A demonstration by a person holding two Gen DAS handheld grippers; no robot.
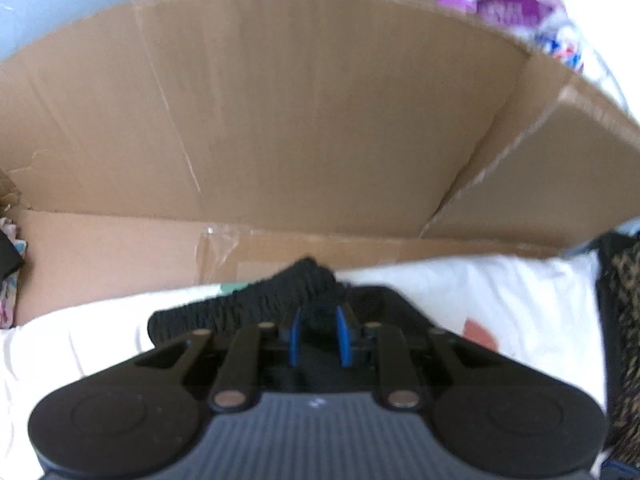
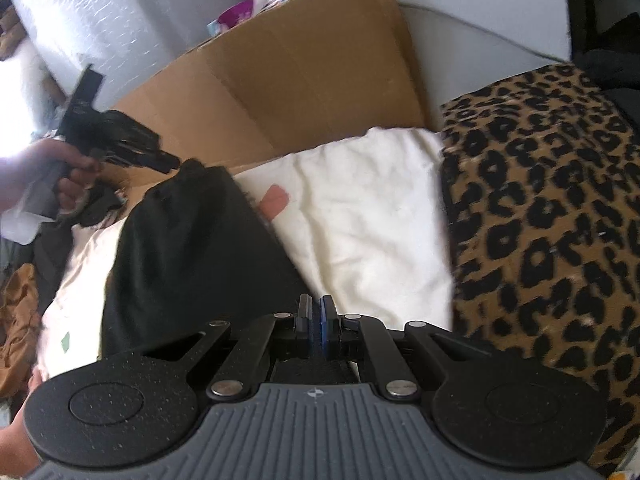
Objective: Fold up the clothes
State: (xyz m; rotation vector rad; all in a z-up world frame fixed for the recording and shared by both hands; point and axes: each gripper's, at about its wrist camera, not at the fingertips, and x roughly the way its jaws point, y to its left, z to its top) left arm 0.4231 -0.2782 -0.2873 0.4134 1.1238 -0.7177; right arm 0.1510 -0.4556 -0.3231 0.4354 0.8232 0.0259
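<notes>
Left gripper [image 1: 320, 334] sits low over a white cloth [image 1: 500, 300], its blue-padded fingers [image 1: 295, 336] closed on a bunched black garment [image 1: 248, 304]. The garment's ribbed fold runs left of the fingers and rests on the white cloth. An open cardboard box [image 1: 300, 112] stands directly behind, its wall filling most of the view. A leopard-print fabric [image 1: 626, 340] lies at the right edge. A purple packet [image 1: 508, 4] shows beyond the box, blurred.

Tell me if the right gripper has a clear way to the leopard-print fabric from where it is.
Probably yes. The right gripper is shut with nothing visibly held, and the leopard-print fabric lies uncovered just to its right, with only bare white bedding between them.
</notes>
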